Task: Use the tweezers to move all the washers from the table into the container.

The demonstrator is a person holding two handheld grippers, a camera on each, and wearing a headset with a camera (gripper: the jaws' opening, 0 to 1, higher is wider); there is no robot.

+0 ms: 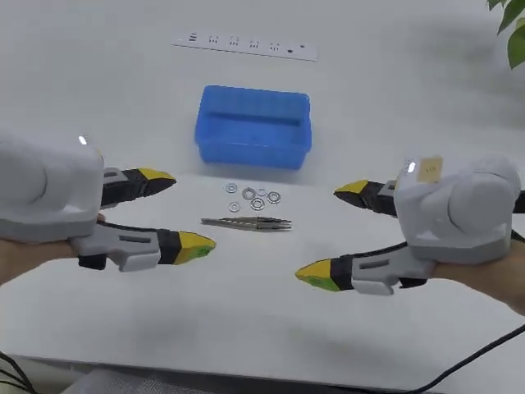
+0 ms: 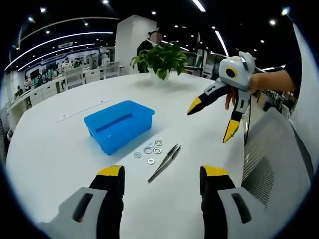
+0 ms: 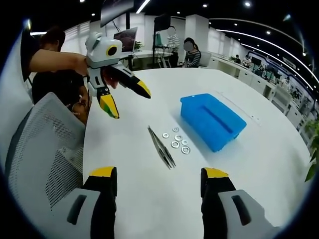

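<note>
Table (image 1: pixel 246 328), white: carries every item below
Container (image 1: pixel 253 152), blue, open top: far centre
Washers (image 1: pixel 253 197), small loose cluster: on the table, just on the near side of the container
Tweezers (image 1: pixel 246 222): flat on the table, just nearer than the washers, untouched
Left gripper (image 1: pixel 189 211): near left, jaws spread wide, holding nothing
Right gripper (image 1: pixel 321 233): near right, jaws spread wide, holding nothing
Power strip (image 1: pixel 244 45): beyond the container

Power strip (image 1: pixel 244 46), plant (image 2: pixel 160 59), mesh chair (image 3: pixel 46 145)
</note>
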